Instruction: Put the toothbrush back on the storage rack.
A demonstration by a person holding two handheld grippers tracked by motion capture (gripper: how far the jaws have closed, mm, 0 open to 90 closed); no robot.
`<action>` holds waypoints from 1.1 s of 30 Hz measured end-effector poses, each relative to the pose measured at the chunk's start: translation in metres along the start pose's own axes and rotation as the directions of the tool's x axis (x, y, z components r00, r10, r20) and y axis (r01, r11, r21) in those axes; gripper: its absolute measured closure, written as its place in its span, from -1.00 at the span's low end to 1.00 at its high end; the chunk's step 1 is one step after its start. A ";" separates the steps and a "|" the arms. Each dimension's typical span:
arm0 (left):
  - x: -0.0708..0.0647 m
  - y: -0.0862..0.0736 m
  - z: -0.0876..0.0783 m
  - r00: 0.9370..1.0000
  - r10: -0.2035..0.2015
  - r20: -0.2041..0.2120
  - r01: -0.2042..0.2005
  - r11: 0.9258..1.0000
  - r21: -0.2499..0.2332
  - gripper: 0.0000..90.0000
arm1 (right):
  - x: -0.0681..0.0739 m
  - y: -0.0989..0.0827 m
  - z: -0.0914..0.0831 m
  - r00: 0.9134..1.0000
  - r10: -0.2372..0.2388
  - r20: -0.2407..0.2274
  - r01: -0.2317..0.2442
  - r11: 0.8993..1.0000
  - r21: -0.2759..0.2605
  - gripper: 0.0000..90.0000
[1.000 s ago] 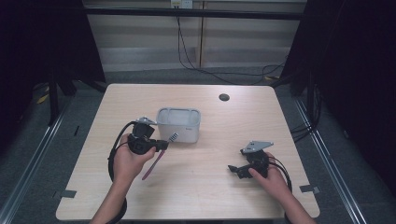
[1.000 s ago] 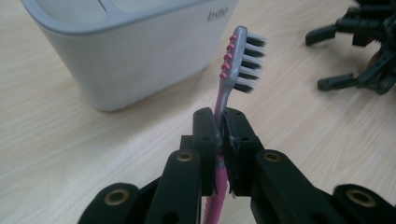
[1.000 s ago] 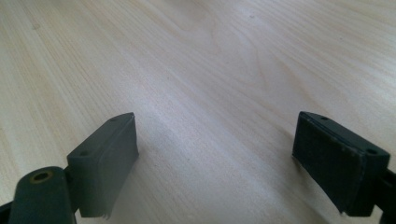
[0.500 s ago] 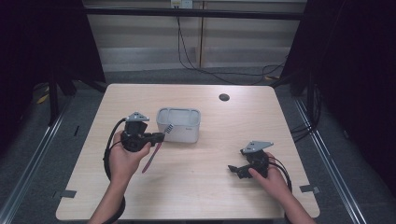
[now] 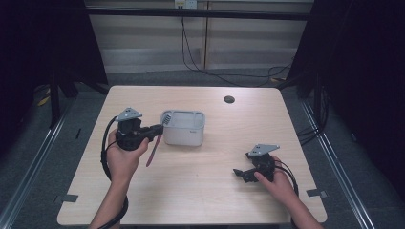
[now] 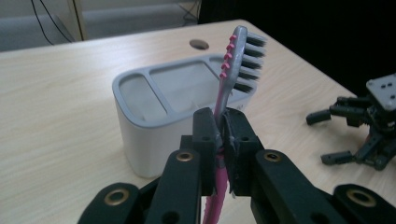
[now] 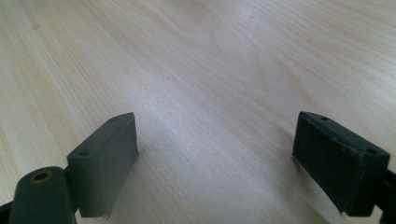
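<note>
Beside holder (image 5: 184, 128): L gripper (image 6: 223, 122) clamping pink toothbrush (image 6: 233, 70) at neck, handle dangling; light, stiff, prob. slippery plastic. R gripper (image 7: 215, 158) resting w/ jaws spread, nothing between.

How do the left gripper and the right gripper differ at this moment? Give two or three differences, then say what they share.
1. The left gripper has its jaws shut on the pink toothbrush; the right gripper has its jaws wide apart with nothing between them.
2. The left gripper is beside the grey holder; the right gripper is farther from it, low over bare table.
Both are black, hand-held, with a trailing cable.
</note>
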State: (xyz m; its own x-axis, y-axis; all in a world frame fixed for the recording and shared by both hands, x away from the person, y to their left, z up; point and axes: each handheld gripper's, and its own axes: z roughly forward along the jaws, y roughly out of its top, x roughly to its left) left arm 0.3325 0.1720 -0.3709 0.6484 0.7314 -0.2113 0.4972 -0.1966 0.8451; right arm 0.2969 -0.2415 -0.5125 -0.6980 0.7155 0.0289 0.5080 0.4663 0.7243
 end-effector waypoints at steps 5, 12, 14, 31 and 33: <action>0.002 0.003 -0.003 1.000 -0.007 -0.006 0.007 0.999 -0.048 0.87 | 0.000 0.000 0.000 1.000 -0.001 0.000 0.001 1.000 0.000 -0.70; 0.001 0.009 -0.006 1.000 0.004 -0.015 -0.005 0.995 -0.100 0.87 | 0.000 0.000 0.000 1.000 0.000 0.000 0.000 1.000 0.000 -0.70; 0.002 0.010 -0.006 1.000 0.000 -0.018 -0.002 0.993 -0.120 0.87 | 0.000 0.000 0.000 1.000 0.000 0.000 0.000 1.000 0.000 -0.70; 0.008 0.020 -0.008 0.999 -0.023 -0.028 0.016 0.974 -0.225 0.87 | 0.000 0.000 0.000 1.000 0.000 0.000 0.000 1.000 0.000 -0.70; 0.008 0.021 -0.008 0.999 -0.024 -0.030 0.017 0.972 -0.233 0.87 | 0.000 0.000 0.000 1.000 0.000 0.000 0.000 1.000 0.000 -0.70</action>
State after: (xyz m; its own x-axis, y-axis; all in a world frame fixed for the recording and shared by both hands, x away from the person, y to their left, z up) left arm 0.3438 0.1791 -0.3510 0.6183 0.7554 -0.2168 0.3595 -0.0266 0.9328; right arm 0.2969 -0.2415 -0.5125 -0.6979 0.7156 0.0291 0.5080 0.4661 0.7243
